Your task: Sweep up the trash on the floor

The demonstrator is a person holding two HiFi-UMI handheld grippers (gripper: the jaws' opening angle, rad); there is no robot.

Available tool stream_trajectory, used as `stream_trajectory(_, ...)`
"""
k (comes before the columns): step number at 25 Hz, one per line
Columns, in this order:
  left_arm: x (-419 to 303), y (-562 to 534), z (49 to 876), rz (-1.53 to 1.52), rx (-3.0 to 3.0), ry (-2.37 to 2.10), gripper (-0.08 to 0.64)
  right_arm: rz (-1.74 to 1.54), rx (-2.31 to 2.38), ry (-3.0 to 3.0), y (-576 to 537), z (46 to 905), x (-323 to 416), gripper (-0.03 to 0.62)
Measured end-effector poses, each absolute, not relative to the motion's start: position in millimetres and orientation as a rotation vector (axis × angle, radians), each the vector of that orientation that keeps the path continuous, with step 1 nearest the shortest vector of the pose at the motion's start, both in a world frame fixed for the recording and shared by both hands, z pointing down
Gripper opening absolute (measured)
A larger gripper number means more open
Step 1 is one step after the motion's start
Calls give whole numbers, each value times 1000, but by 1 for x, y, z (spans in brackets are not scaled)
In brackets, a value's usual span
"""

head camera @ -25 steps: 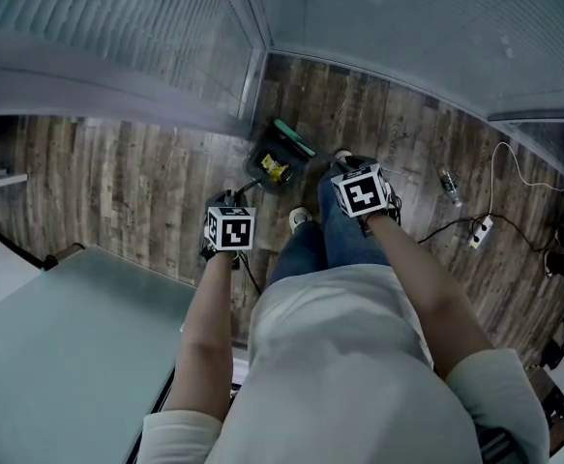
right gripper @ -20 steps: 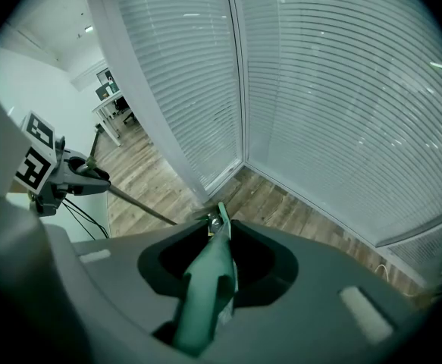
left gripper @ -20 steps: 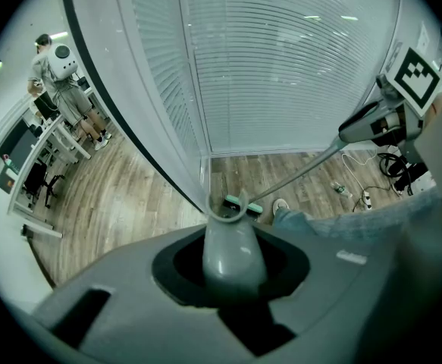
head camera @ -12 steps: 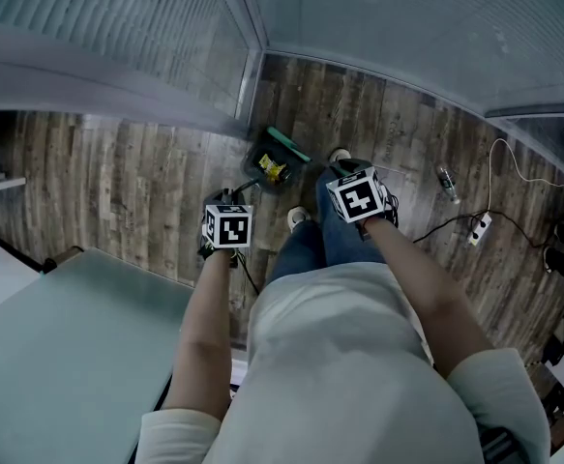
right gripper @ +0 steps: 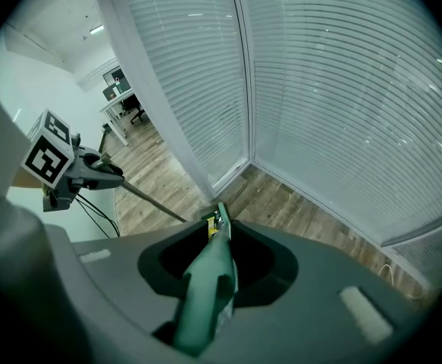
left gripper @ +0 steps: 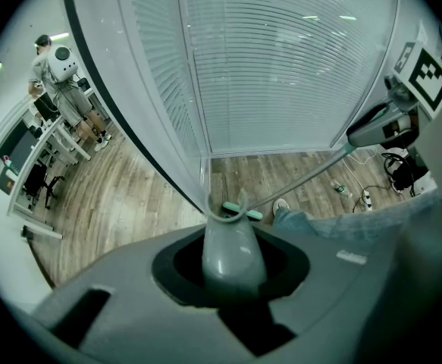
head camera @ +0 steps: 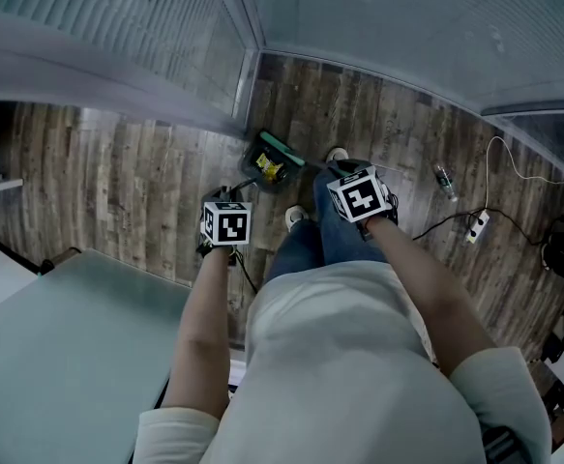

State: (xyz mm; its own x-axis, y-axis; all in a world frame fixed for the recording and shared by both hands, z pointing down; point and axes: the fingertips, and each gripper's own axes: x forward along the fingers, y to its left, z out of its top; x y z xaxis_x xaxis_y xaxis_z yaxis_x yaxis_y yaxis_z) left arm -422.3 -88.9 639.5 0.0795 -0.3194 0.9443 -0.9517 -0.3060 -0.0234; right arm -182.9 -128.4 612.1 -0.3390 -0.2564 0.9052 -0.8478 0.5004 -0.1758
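A dark dustpan (head camera: 265,167) with yellow trash (head camera: 271,170) in it sits on the wood floor near the corner of the glass walls. The green broom head (head camera: 284,147) lies against its far edge. My left gripper (head camera: 226,199) is shut on the grey dustpan handle (left gripper: 232,255). My right gripper (head camera: 345,169) is shut on the green broom handle (right gripper: 205,290). In the right gripper view the dustpan (right gripper: 214,224) shows just past the handle. The person's shoes (head camera: 297,217) stand right behind the pan.
Glass walls with blinds (head camera: 388,27) meet in a corner beyond the pan. A pale table (head camera: 59,341) fills the lower left. A bottle (head camera: 444,181), a power strip (head camera: 476,226) and cables lie on the floor at right. A person (left gripper: 60,74) stands far off by desks.
The broom head has drifted slightly left, closer onto the dustpan's edge. The right gripper has shifted a little with it. Both grips are unchanged.
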Motion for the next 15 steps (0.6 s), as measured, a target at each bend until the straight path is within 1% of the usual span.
stream_trajectory(15, -426, -82, 639, 1232, 1715, -1265, 92, 864, 990, -1858, -117, 603, -183, 101)
